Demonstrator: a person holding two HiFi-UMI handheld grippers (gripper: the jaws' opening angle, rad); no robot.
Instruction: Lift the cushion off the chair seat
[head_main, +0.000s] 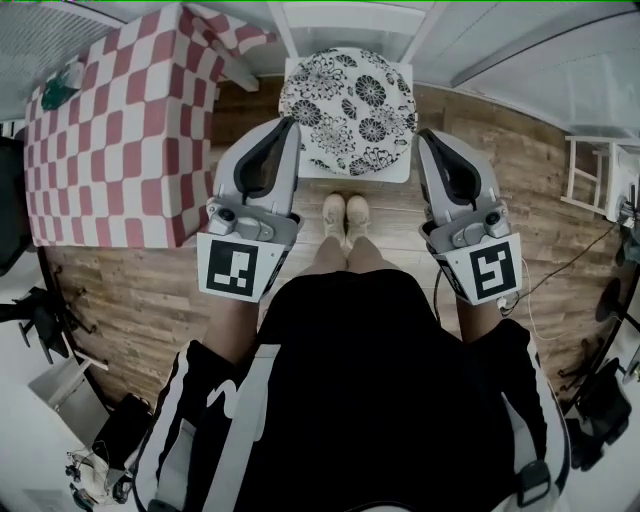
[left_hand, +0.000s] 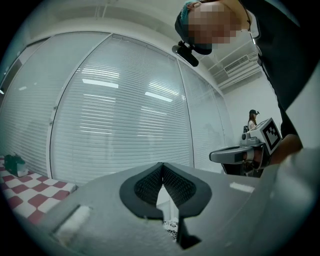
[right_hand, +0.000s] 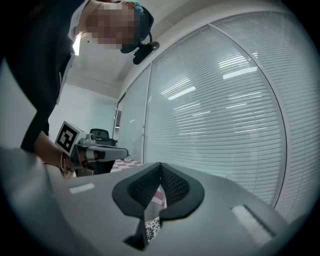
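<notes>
A round cushion (head_main: 348, 110) with a black-and-white flower print lies on the seat of a white chair (head_main: 400, 170), straight ahead in the head view. My left gripper (head_main: 288, 124) hangs level at the cushion's left edge, shut and empty. On the other side my right gripper (head_main: 422, 135) is level too, shut with nothing in it. A sliver of the print shows below the closed jaws in the left gripper view (left_hand: 171, 227) and in the right gripper view (right_hand: 150, 229). Both grippers sit above the seat, apart from the cushion.
A table with a red-and-white checked cloth (head_main: 110, 130) stands left of the chair. A white rack (head_main: 590, 175) is at the right. The person's feet (head_main: 346, 218) stand on the wood floor just before the chair. Window blinds (left_hand: 125, 120) fill the wall ahead.
</notes>
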